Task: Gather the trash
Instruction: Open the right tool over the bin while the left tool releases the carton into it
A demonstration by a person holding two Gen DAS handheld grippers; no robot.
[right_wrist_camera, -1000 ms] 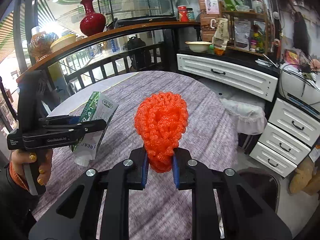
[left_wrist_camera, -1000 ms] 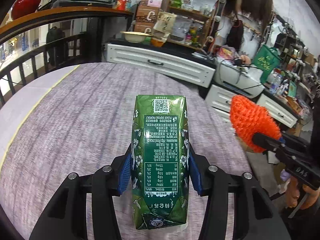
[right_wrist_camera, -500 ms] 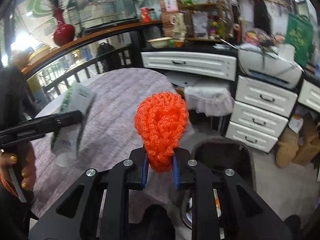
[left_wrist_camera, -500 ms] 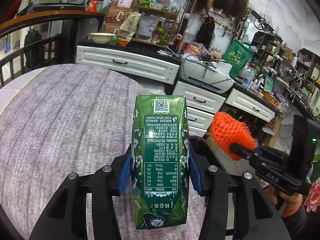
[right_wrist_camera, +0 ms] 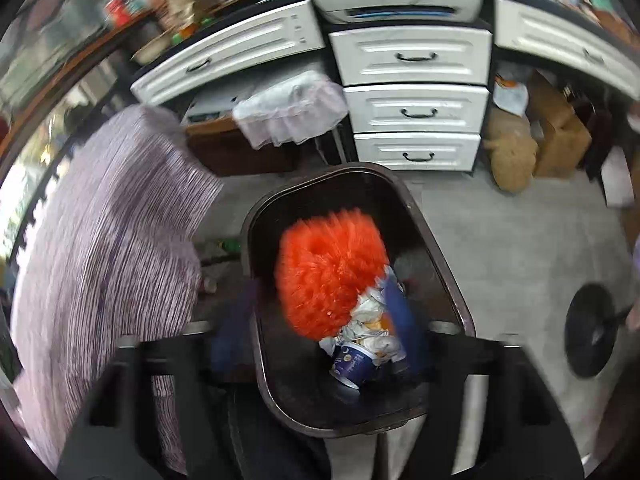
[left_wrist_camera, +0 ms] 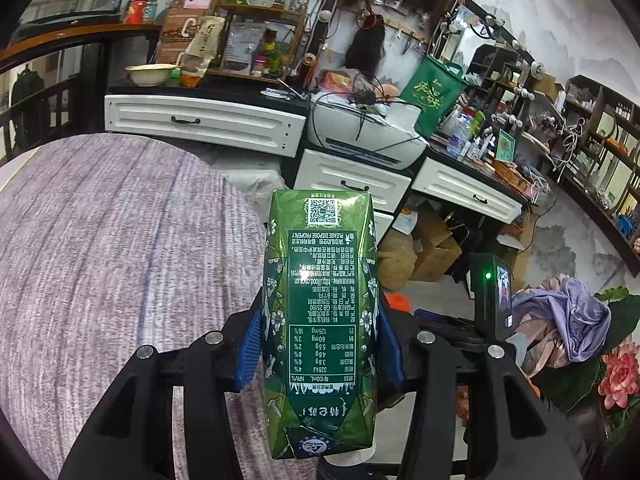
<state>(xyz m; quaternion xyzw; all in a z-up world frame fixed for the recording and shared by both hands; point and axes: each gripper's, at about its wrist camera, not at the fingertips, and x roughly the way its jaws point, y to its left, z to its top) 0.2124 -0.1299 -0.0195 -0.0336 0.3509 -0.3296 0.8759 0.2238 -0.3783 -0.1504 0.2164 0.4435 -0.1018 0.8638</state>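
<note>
My left gripper (left_wrist_camera: 320, 344) is shut on a green drink carton (left_wrist_camera: 321, 320) and holds it above the right edge of the grey table (left_wrist_camera: 100, 240). In the blurred right wrist view my right gripper (right_wrist_camera: 316, 344) stands wide open over a dark trash bin (right_wrist_camera: 452, 292) on the floor. An orange foam net (right_wrist_camera: 330, 272) is loose between the fingers and over the bin's mouth. Crumpled paper and a blue cup (right_wrist_camera: 354, 362) lie in the bin.
White drawers (right_wrist_camera: 414, 110) and a printer (left_wrist_camera: 368, 136) stand behind the bin. Cardboard boxes (right_wrist_camera: 560, 132) sit on the floor at right. The table's edge (right_wrist_camera: 120, 248) is left of the bin. A black round base (right_wrist_camera: 590, 330) is on the floor.
My right gripper swung off the table, tipped down over the bin and opened, letting the orange net go. My left gripper moved right with the carton.
</note>
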